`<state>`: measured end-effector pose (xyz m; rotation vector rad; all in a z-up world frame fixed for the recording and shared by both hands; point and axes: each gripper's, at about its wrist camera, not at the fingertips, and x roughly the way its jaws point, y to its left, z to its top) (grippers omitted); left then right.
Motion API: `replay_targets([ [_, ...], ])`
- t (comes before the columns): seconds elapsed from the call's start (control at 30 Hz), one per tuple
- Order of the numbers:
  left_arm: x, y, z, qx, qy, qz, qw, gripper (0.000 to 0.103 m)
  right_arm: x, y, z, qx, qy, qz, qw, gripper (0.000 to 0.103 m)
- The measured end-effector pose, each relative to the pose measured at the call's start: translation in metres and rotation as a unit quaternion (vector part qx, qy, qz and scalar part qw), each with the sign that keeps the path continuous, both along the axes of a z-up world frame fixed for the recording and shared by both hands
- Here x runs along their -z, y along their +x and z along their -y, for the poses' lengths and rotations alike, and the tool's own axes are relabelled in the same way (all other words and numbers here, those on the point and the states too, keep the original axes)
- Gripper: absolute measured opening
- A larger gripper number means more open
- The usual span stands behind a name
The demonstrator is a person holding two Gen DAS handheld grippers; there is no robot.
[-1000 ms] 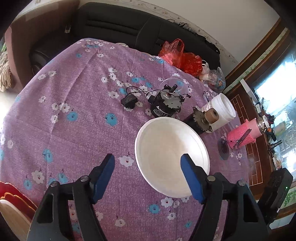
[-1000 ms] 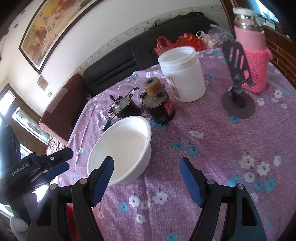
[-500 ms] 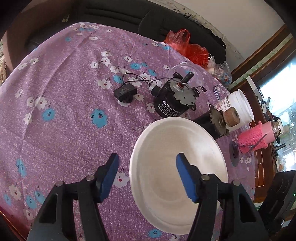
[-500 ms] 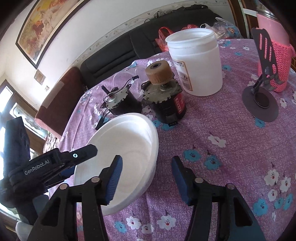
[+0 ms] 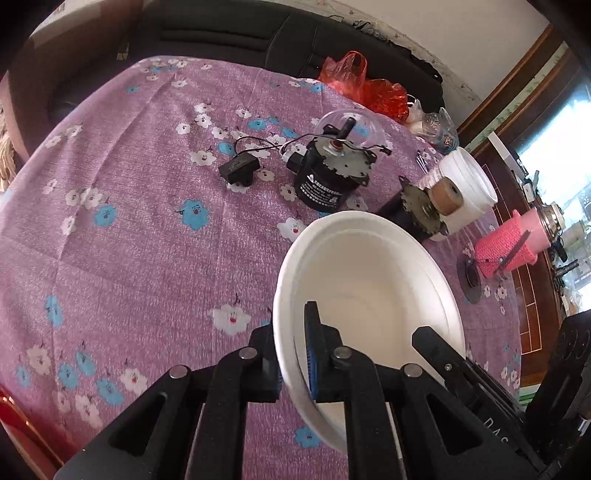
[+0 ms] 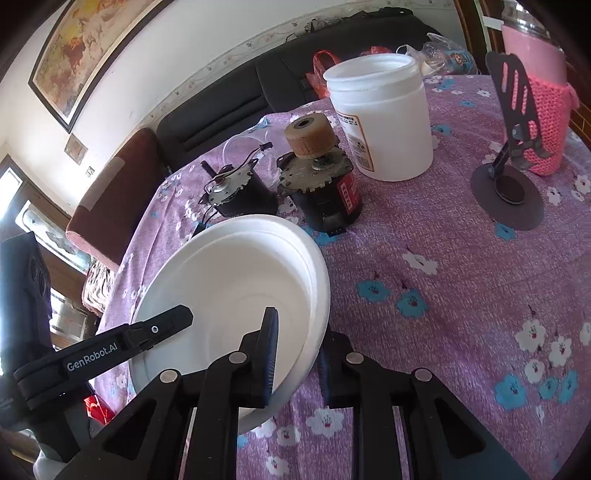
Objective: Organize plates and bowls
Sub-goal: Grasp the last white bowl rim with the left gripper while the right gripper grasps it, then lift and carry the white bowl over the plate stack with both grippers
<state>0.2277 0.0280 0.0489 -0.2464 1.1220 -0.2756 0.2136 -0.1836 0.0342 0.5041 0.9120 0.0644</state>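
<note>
A worktop (image 5: 140, 236) draped in a purple cloth with white and blue flowers fills both wrist views, with a black sofa (image 5: 236, 33) behind its far edge and a framed painting (image 6: 88, 48) on the wall above. On the cloth, a white foam bowl (image 5: 369, 295) sits near the close edge, tilted, with both tools clamped on its rim from opposite sides. The left gripper (image 5: 293, 358) has just closed its fingers on the bowl's near-left wall, one blue-padded finger inside and the other outside. The right gripper (image 6: 295, 354) has likewise just closed on the bowl's right-hand rim, again one finger within and one without. Each tool appears in the other's view, reaching in over the bowl.

Behind the bowl stands a white plastic tub (image 6: 384, 118), open at the top, with a label on its side. To its right is a flask in a pink knitted sleeve (image 6: 543, 103), and just in front of that a dark phone stand (image 6: 509, 184) on a round base. Two black motors stand just beyond the bowl: one with a wooden roller (image 6: 317, 177) on its shaft, the other a wired motor (image 5: 325, 173) trailing leads to a small black box (image 5: 236, 171). A red plastic bag (image 5: 365, 85) lies at the worktop's far edge by the sofa.
</note>
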Motion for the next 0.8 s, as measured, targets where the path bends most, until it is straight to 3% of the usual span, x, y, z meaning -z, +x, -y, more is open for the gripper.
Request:
replay_targets([
  [0.43, -0.031, -0.102, -0.01, 0.002, 0.013, 0.057, 0.9983, 0.009, -0.029, -0.082, -0.021, -0.018, -0.032, 0.037, 0.999, 0.02],
  [0.8, -0.061, -0.189, -0.051, -0.031, 0.007, 0.104, 0.994, 0.009, -0.06, -0.147, -0.065, -0.058, -0.051, 0.081, 0.994, 0.021],
])
